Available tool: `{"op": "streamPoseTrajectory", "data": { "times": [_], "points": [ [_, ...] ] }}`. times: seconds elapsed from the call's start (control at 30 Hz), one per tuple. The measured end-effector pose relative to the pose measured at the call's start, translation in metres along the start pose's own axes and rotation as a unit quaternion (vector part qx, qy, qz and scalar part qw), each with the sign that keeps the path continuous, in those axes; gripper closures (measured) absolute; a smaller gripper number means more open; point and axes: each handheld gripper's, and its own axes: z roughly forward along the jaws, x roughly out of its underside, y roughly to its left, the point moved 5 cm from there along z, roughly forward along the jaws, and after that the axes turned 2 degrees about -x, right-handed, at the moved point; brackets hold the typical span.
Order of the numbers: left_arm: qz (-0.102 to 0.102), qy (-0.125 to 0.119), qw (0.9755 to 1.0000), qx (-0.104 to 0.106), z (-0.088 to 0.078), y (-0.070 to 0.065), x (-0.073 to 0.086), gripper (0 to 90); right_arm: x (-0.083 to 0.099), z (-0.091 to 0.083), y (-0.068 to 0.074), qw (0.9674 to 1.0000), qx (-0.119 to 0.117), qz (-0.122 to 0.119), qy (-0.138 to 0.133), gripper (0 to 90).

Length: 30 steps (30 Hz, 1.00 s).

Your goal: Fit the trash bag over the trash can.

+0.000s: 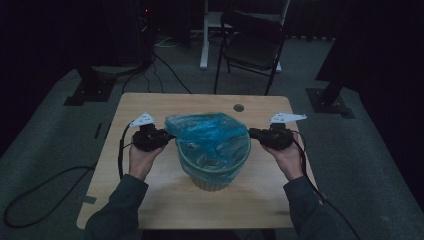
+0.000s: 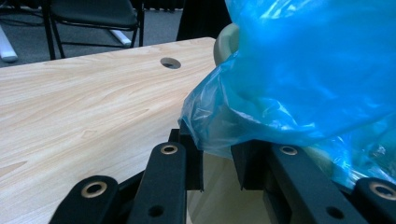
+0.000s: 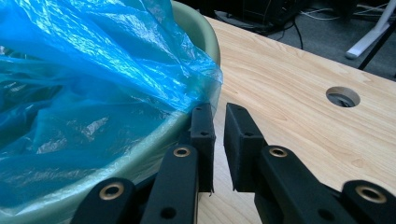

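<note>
Two claws flank the green bin on the counter: left claw slightly spread under the blue bag edge, right claw slightly spread, gripping nothing

Left gripper: held level at the left of the bin, jaws parted by a narrow gap.
Right gripper: held level at the bin's right, jaws slightly parted, seemingly gripping nothing.
Forearms: angled inward toward the bin.
</note>
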Motion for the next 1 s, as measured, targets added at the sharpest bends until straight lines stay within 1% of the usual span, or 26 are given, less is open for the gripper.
{"op": "streamPoseTrajectory", "data": {
  "times": [0.1, 0.2, 0.33, 0.37, 0.4, 0.43, 0.47, 0.53, 0.6, 0.63, 0.7, 0.8, 0.87, 0.9, 1.0],
  "points": [
    [-0.001, -0.001, 1.0, 0.006, 0.001, 0.0, 0.0, 76.9, 0.0, 0.0, -0.001, 1.0, -0.006, 0.002, 0.0, 83.1],
    [0.003, 0.002, 0.9999, 0.014, -0.001, -0.002, 0.001, 78.3, 0.001, -0.001, 0.001, 0.9999, -0.011, 0.001, 0.002, 84.2],
    [0.009, 0.007, 0.9995, 0.028, -0.006, -0.006, 0.005, 78.8, 0.004, -0.006, 0.006, 0.9998, -0.017, -0.008, 0.008, 84.3],
    [0.009, 0.007, 0.9995, 0.028, -0.006, -0.006, 0.005, 78.7, 0.004, -0.006, 0.006, 0.9998, -0.017, -0.008, 0.008, 84.3],
    [0.012, 0.009, 0.9992, 0.037, -0.009, -0.008, 0.007, 78.7, 0.005, -0.008, 0.008, 0.9997, -0.021, -0.011, 0.01, 84.3],
    [0.017, 0.009, 0.9991, 0.038, -0.01, -0.009, 0.007, 77.9, 0.007, -0.01, 0.01, 0.9995, -0.023, -0.016, 0.011, 83.6],
    [0.021, 0.01, 0.9991, 0.036, -0.01, -0.009, 0.008, 76.5, 0.007, -0.011, 0.011, 0.9996, -0.019, -0.021, 0.01, 82.7],
    [0.02, 0.007, 0.9991, 0.036, -0.011, -0.008, 0.007, 74.3, 0.007, -0.011, 0.01, 0.9997, -0.007, -0.023, 0.009, 76.9],
    [0.02, 0.002, 0.9991, 0.037, -0.013, -0.008, 0.007, 72.6, 0.006, -0.012, 0.01, 0.9998, -0.003, -0.022, 0.004, 74.8],
    [0.022, 0.002, 0.9991, 0.037, -0.014, -0.008, 0.006, 71.8, 0.005, -0.013, 0.01, 0.9996, 0.004, -0.027, 0.002, 72.7],
    [0.022, 0.002, 0.9991, 0.036, -0.016, -0.007, 0.006, 70.4, 0.004, -0.016, 0.011, 0.9994, 0.012, -0.032, -0.002, 71.2],
    [0.018, 0.003, 0.9993, 0.034, -0.018, -0.005, 0.006, 67.9, 0.003, -0.021, 0.012, 0.9993, 0.009, -0.034, -0.007, 69.0],
    [0.017, 0.002, 0.9993, 0.032, -0.021, -0.003, 0.006, 67.9, 0.002, -0.024, 0.012, 0.9993, 0.009, -0.033, -0.012, 68.1],
    [0.018, 0.002, 0.9993, 0.032, -0.021, -0.003, 0.006, 67.1, 0.0, -0.031, 0.011, 0.9992, 0.008, -0.032, -0.023, 67.1],
    [0.02, 0.002, 0.9993, 0.031, -0.021, -0.003, 0.006, 66.8, -0.002, -0.035, 0.014, 0.9988, 0.001, -0.037, -0.033, 66.6]
  ]
}}
